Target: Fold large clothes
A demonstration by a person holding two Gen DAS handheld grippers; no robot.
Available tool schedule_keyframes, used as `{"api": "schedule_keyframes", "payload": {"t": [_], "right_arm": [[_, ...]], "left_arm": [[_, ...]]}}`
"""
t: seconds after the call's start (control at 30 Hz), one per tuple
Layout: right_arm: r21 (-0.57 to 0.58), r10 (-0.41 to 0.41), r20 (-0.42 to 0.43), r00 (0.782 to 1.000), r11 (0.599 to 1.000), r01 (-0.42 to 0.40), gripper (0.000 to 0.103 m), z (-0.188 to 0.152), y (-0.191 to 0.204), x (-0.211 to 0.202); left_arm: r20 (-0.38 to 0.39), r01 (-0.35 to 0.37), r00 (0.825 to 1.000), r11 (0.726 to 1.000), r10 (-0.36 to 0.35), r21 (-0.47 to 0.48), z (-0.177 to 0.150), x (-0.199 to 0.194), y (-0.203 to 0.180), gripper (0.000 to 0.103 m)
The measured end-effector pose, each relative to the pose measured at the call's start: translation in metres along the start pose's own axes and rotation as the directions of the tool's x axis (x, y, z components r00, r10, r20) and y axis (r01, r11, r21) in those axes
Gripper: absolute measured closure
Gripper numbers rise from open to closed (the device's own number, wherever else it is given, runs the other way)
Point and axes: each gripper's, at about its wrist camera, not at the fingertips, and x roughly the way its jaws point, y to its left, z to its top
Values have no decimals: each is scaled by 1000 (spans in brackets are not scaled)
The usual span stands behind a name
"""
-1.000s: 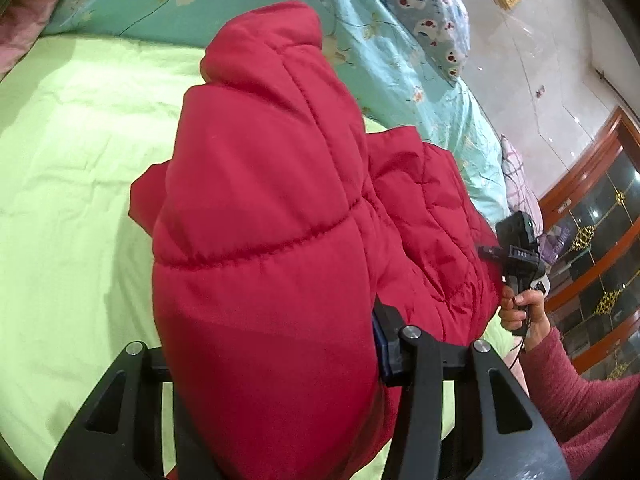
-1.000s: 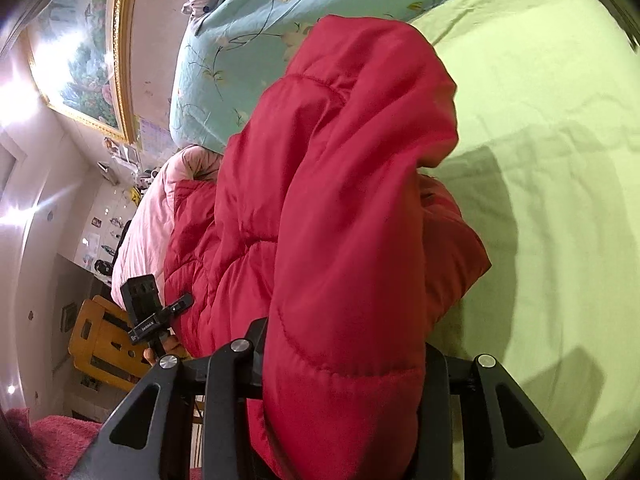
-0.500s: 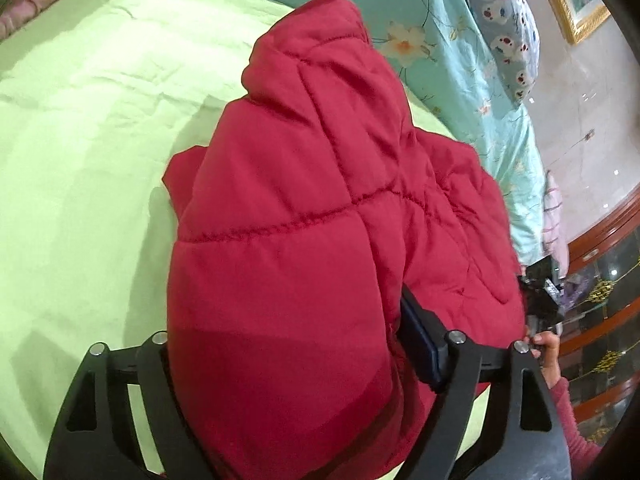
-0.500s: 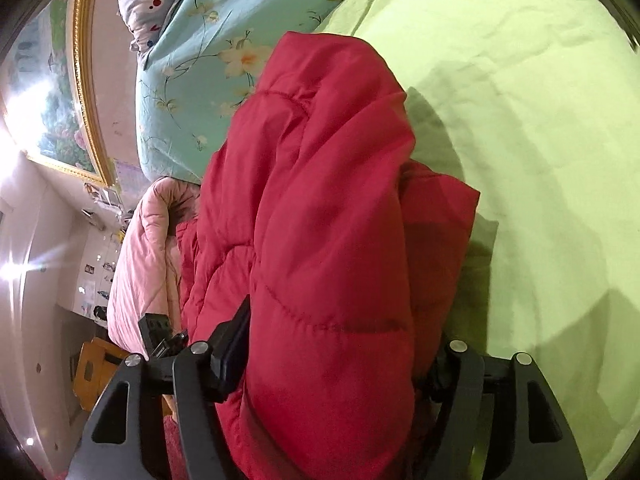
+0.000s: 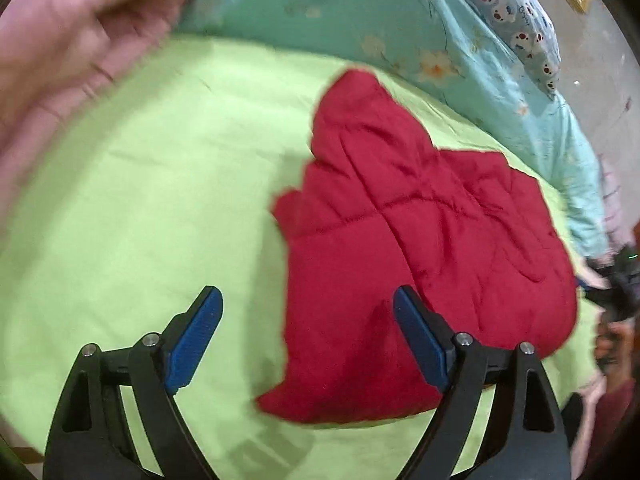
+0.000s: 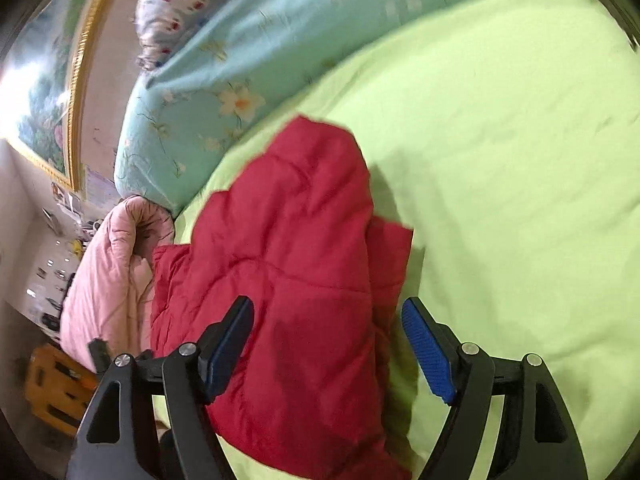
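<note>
A red quilted jacket lies folded over itself on the light green bedsheet. My left gripper hovers over its near edge, jaws opening, blue pads clear of the cloth. In the right wrist view the same red jacket lies flat, and my right gripper stands above its near end, jaws opening, nothing pressed between the pads. The other hand-held gripper and a hand show blurred at the left wrist view's right edge.
A turquoise flowered quilt and a patterned pillow lie along the far side of the bed. A pink padded garment sits at the bed's edge, also the pink garment. A gold-framed picture hangs on the wall. An orange stool stands beside the bed.
Both grippers let go of the red jacket and drew back from it. The jacket dropped from a held-up bundle to lie flat on the sheet.
</note>
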Motion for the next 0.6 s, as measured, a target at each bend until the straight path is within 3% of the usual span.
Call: {"api": "schedule_keyframes", "payload": {"t": [0.17,0.3,0.43,0.5,0.6], "right_arm": [[-131,-20,89,996,991,32,24,-13,47,-23],[-286,-21,114,993,957,53,33,-28,106,-11],[-397,-90,53,994,912,104,45,-36,148,38],[-408,-133,36,990,903,136,46,-36,150,63],[-373,-237,57,970,896,241,45,-28,135,90]], "left_arm": [[96,35,994,996,-44,86,0,-36,-40,15],[89,106,989,982,-121,157,9,-33,-88,16],[66,45,996,973,-62,227,22,1,-123,16],[28,38,999,970,-46,240,29,23,-128,16],[-38,-44,998,976,53,213,38,67,-120,16]]}}
